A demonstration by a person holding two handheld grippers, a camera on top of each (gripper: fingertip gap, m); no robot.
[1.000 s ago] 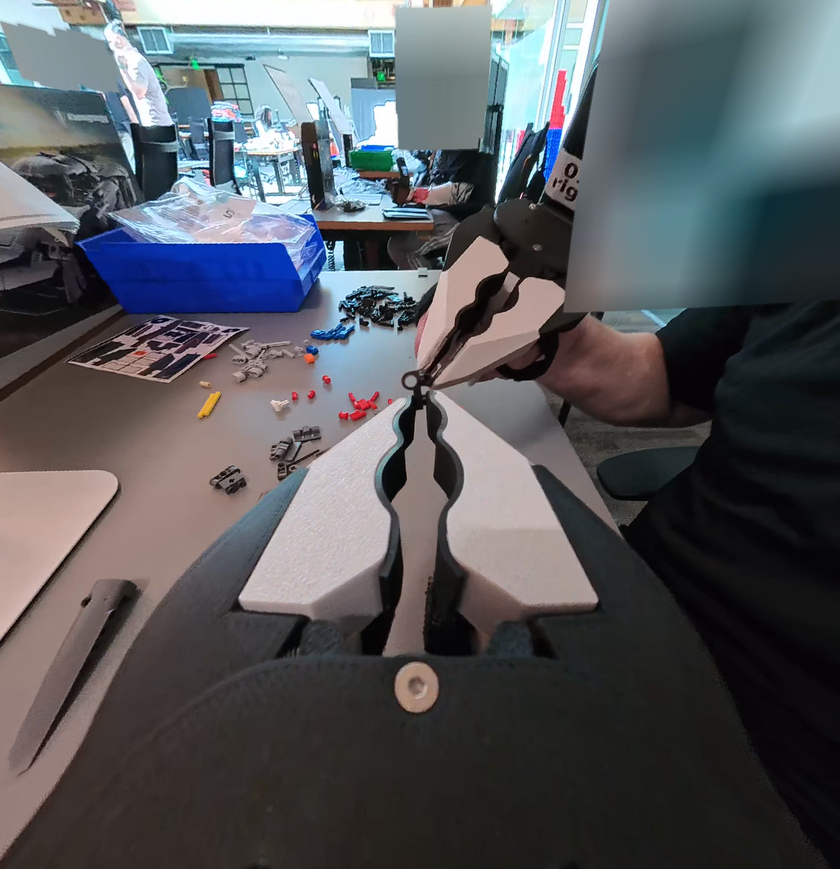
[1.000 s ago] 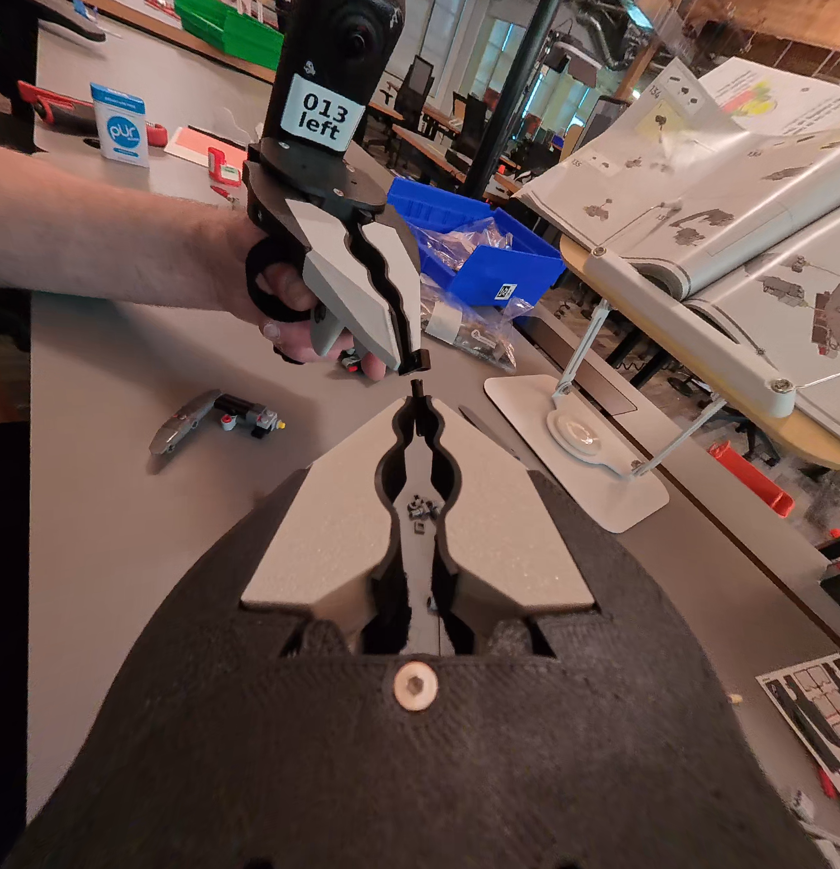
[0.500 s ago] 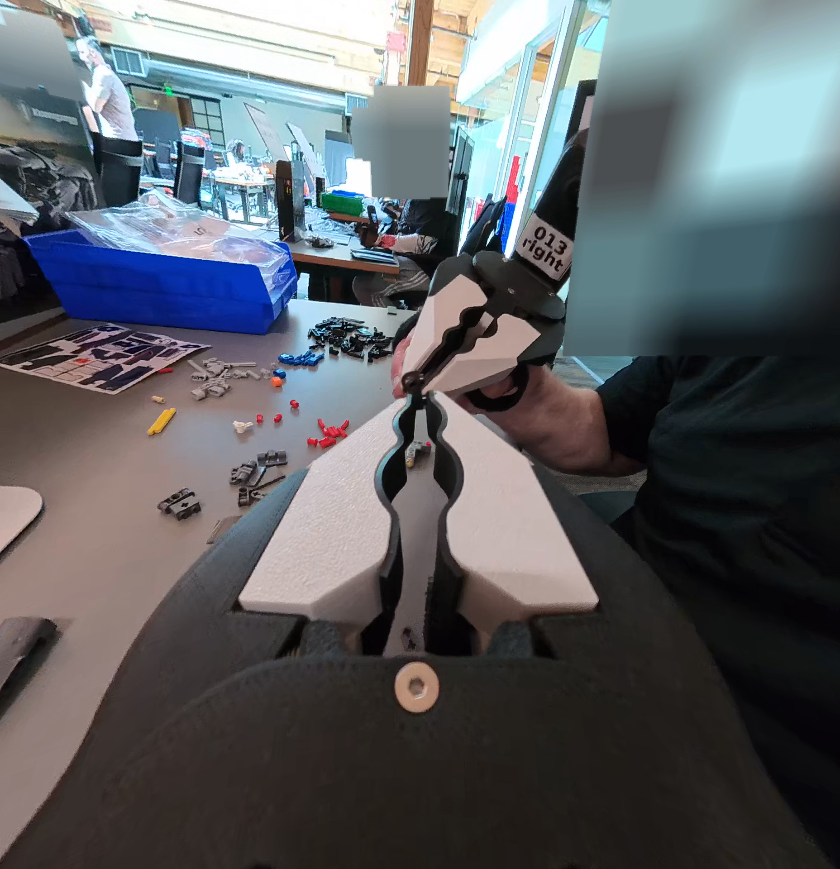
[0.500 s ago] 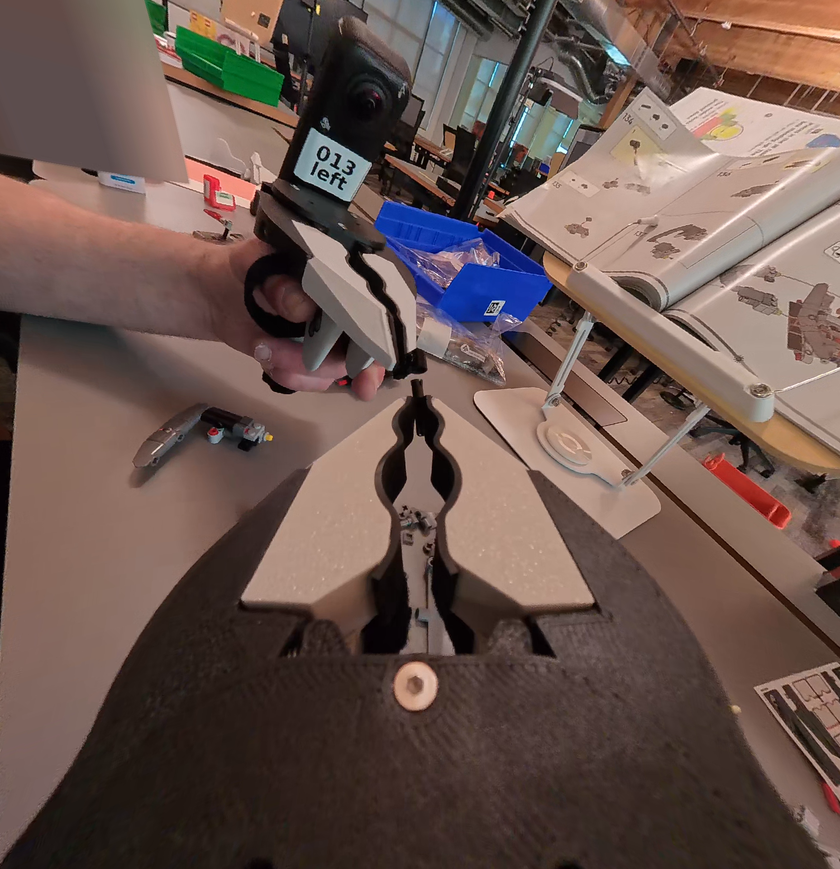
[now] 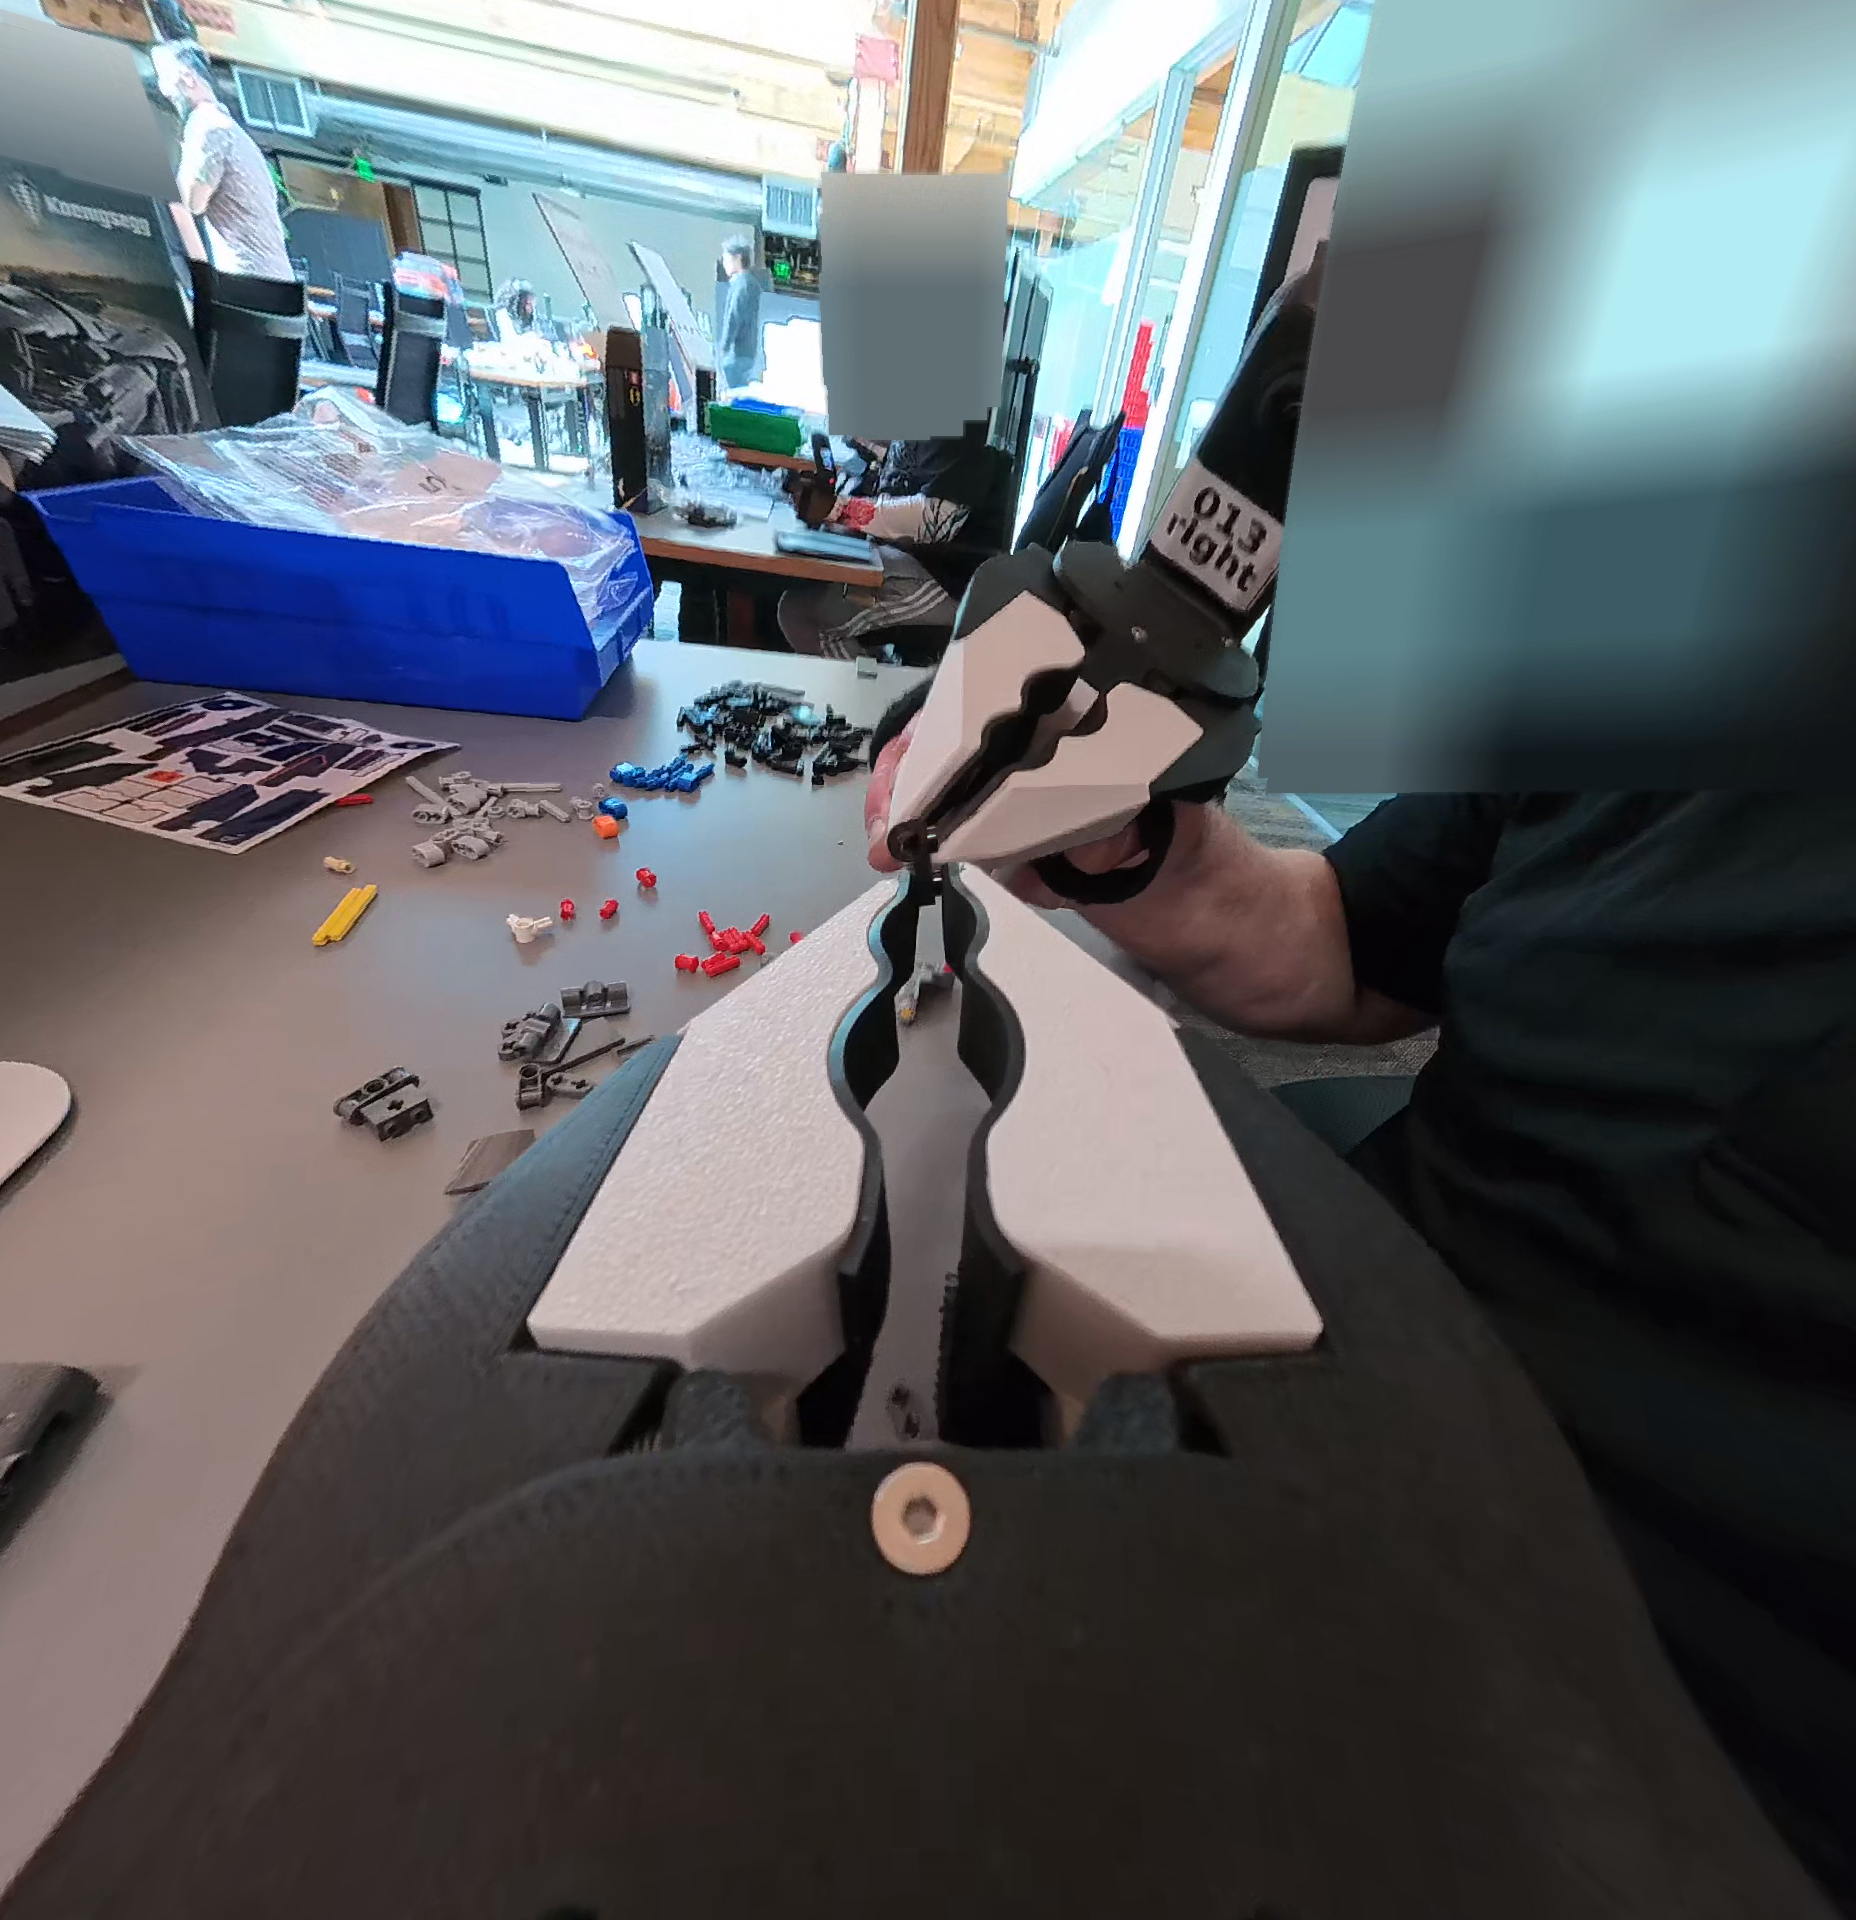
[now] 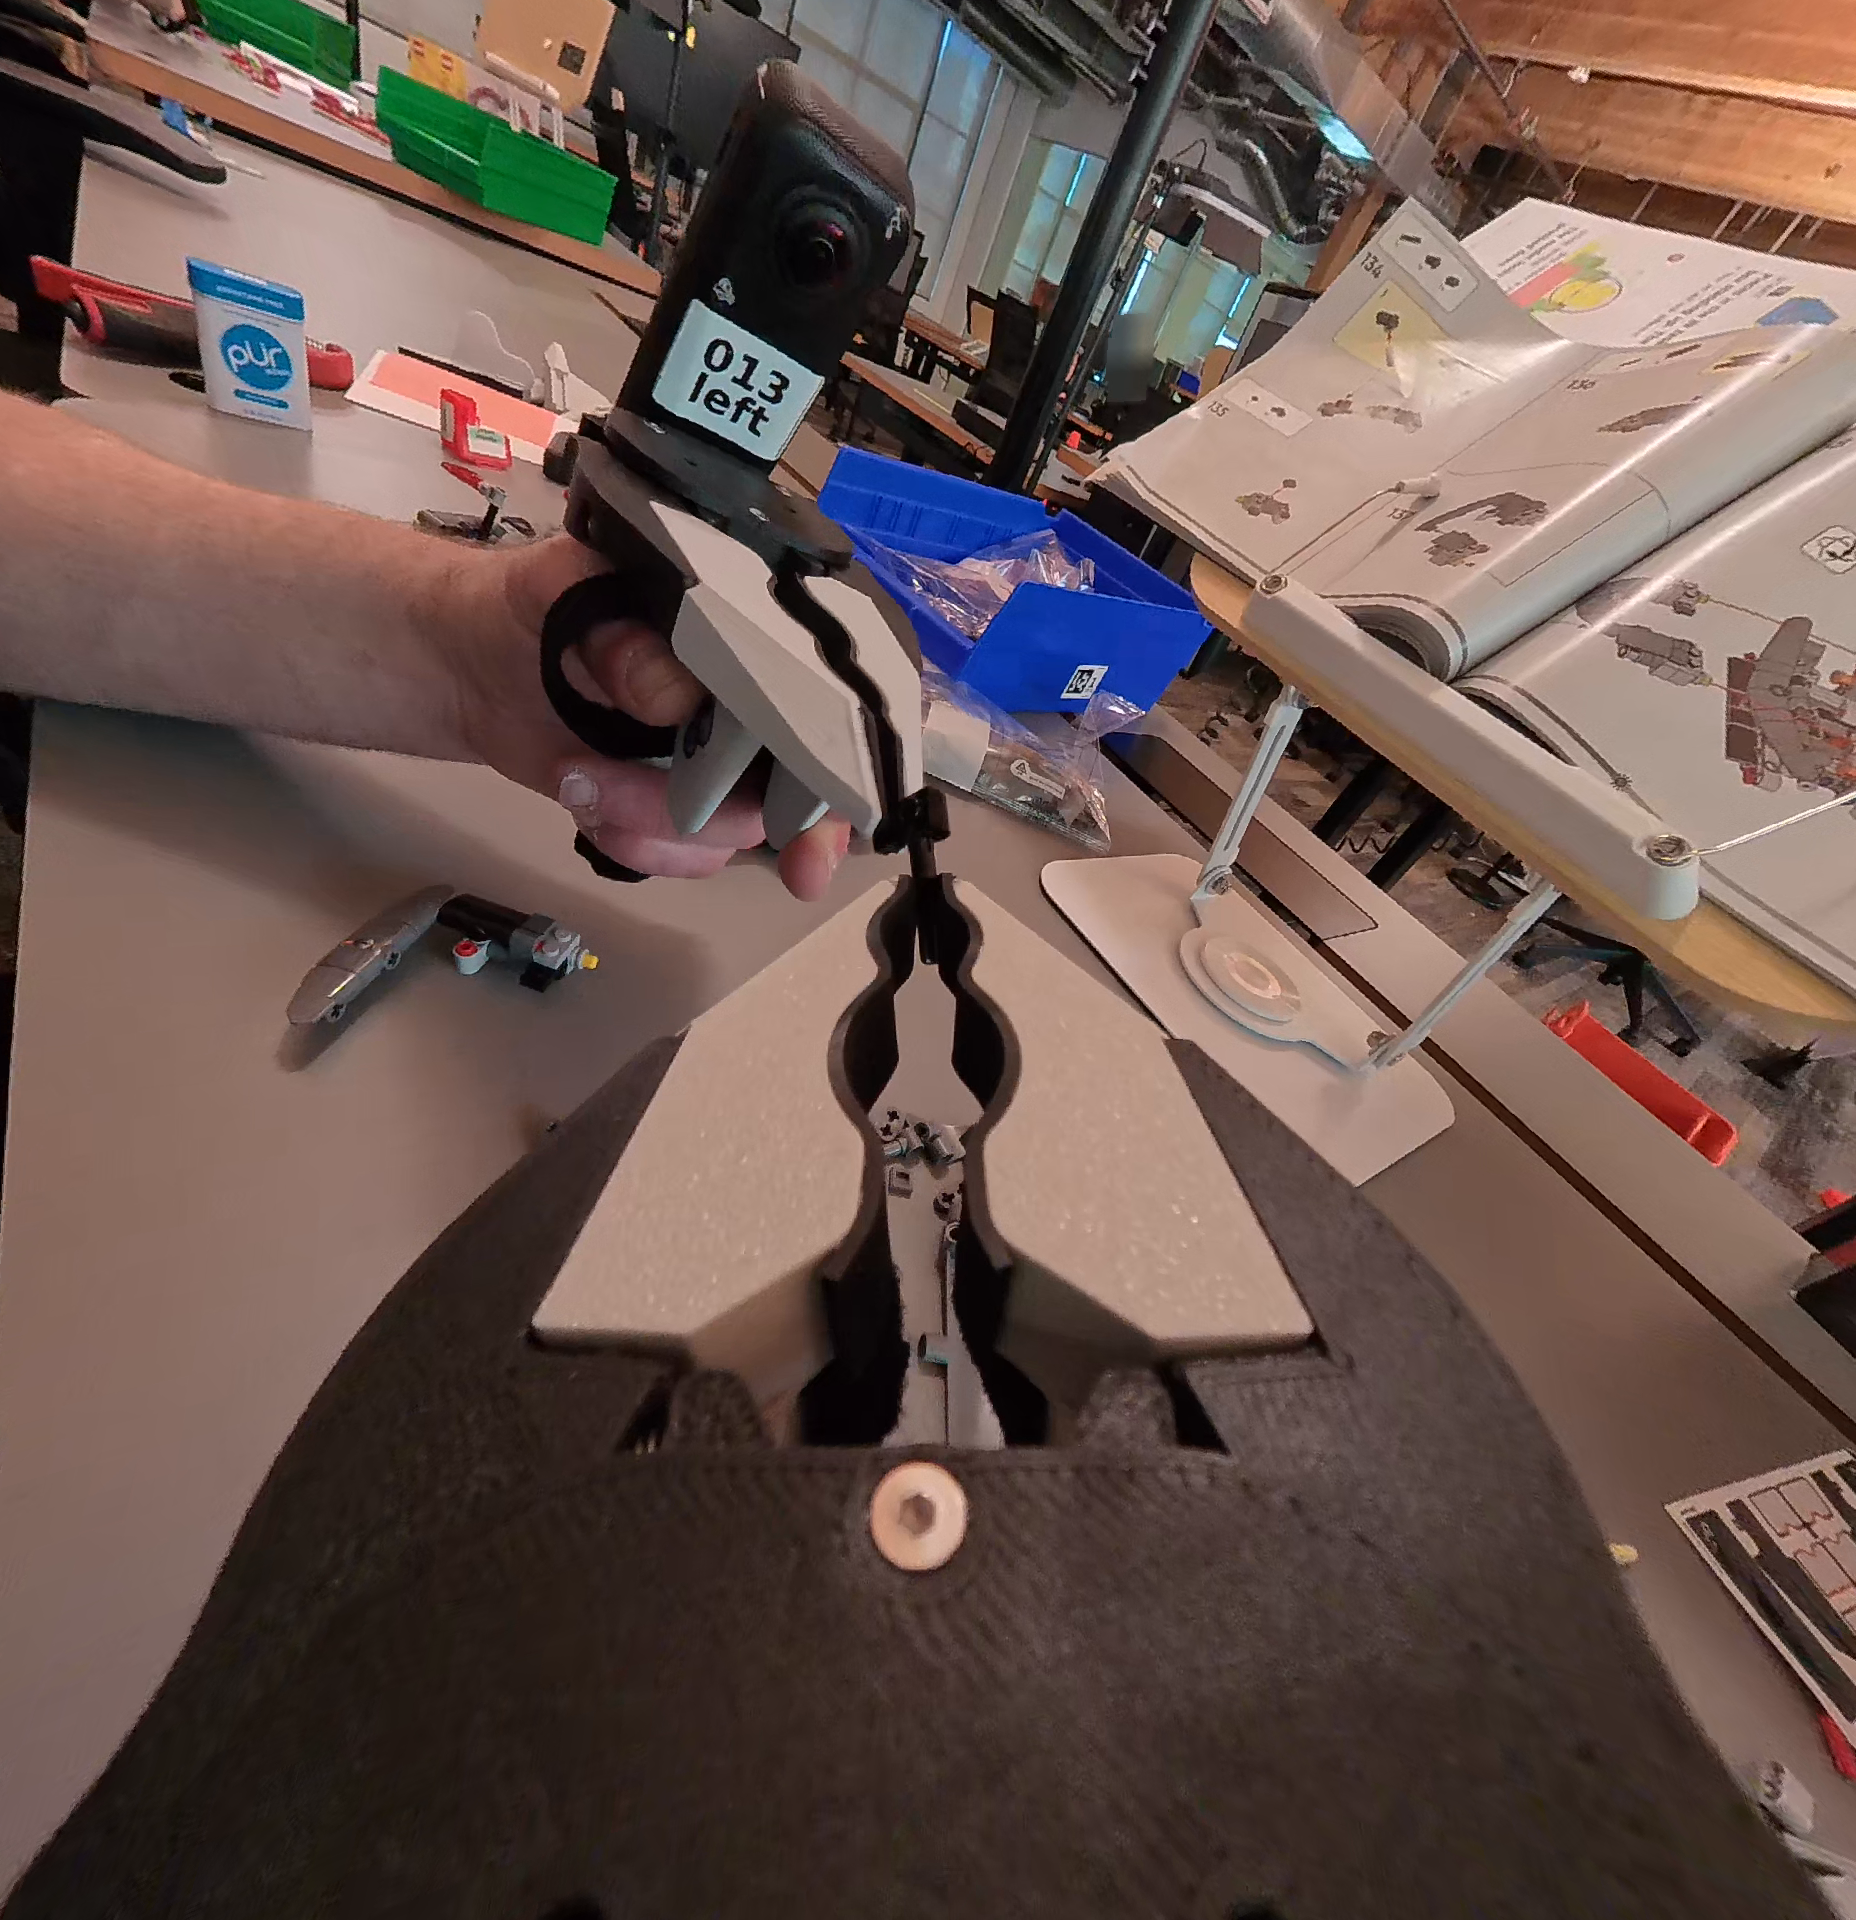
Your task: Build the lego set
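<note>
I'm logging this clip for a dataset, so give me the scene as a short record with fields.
setting: grey worktable in a shared workshop
left gripper: shut on a small black connector piece
right gripper: shut on a thin black pin
relation: tips nearly touching, pin meeting connector
loose parts: red pins, black pieces
other: blue bin, open instruction book

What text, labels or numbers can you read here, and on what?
I won't quote writing; it stands on:
white label on the black camera
blue packet
open instruction book
sticker sheet
white tag on the blue bin, too small to read
</note>
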